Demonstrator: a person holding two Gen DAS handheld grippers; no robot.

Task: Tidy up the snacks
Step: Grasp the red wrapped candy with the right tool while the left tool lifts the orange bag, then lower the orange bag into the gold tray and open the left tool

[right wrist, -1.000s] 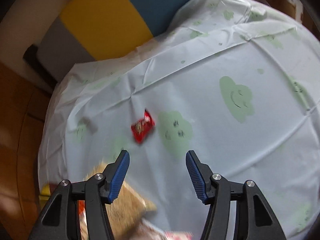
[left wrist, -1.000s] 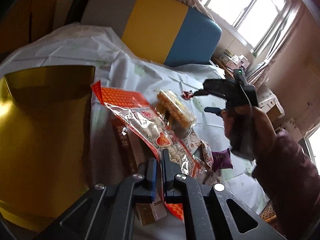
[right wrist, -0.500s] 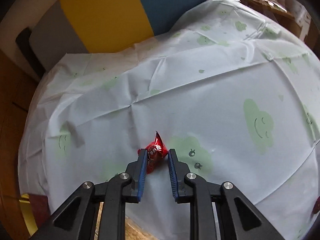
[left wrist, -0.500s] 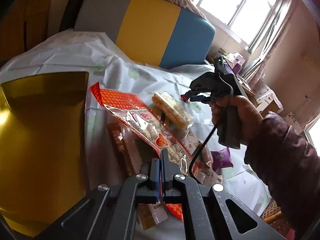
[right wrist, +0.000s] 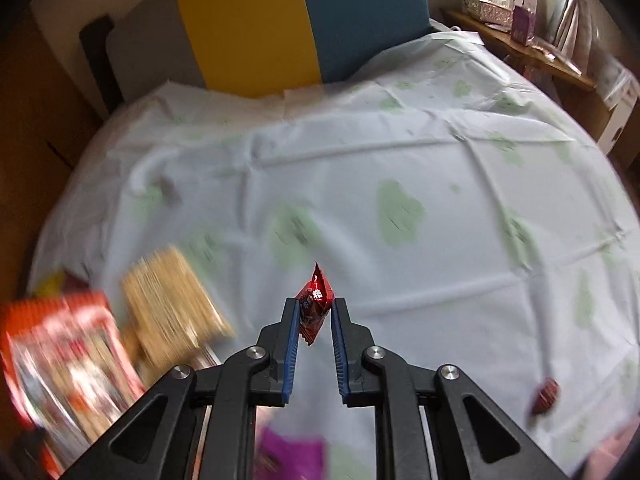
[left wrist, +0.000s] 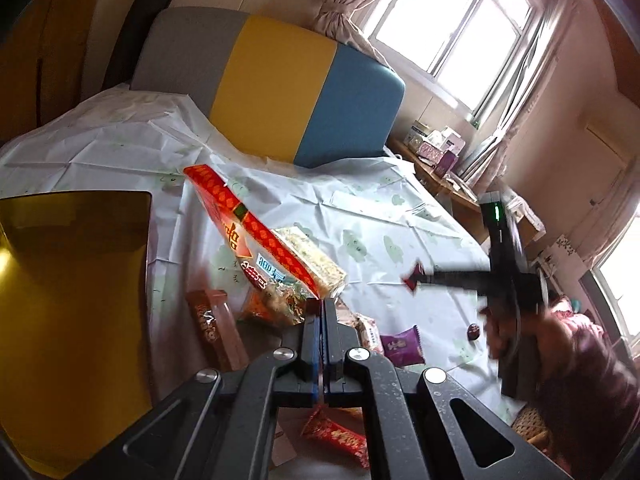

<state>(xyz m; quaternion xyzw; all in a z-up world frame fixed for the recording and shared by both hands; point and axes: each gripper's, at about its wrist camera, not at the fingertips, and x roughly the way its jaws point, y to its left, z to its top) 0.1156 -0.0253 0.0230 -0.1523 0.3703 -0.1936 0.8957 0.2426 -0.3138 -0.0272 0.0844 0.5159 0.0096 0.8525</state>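
My left gripper [left wrist: 322, 308] is shut on the corner of a large red-and-clear snack bag [left wrist: 256, 248] and holds it up off the table, right of the gold tray [left wrist: 68, 300]. My right gripper [right wrist: 315, 312] is shut on a small red candy wrapper [right wrist: 314, 300] and holds it above the tablecloth. It also shows in the left wrist view [left wrist: 420, 276] with the red candy [left wrist: 414, 276] at its tip.
A cracker pack [left wrist: 316, 256], a brown bar [left wrist: 212, 324], a purple packet [left wrist: 402, 344], a red wrapper [left wrist: 340, 440] and a dark candy [left wrist: 473, 331] lie on the white cloud-print tablecloth [right wrist: 400, 160]. A grey-yellow-blue sofa back [left wrist: 272, 96] stands behind.
My right gripper closed on the red candy and lifted it, moving back. My left gripper raised the big snack bag and turned it more upright.
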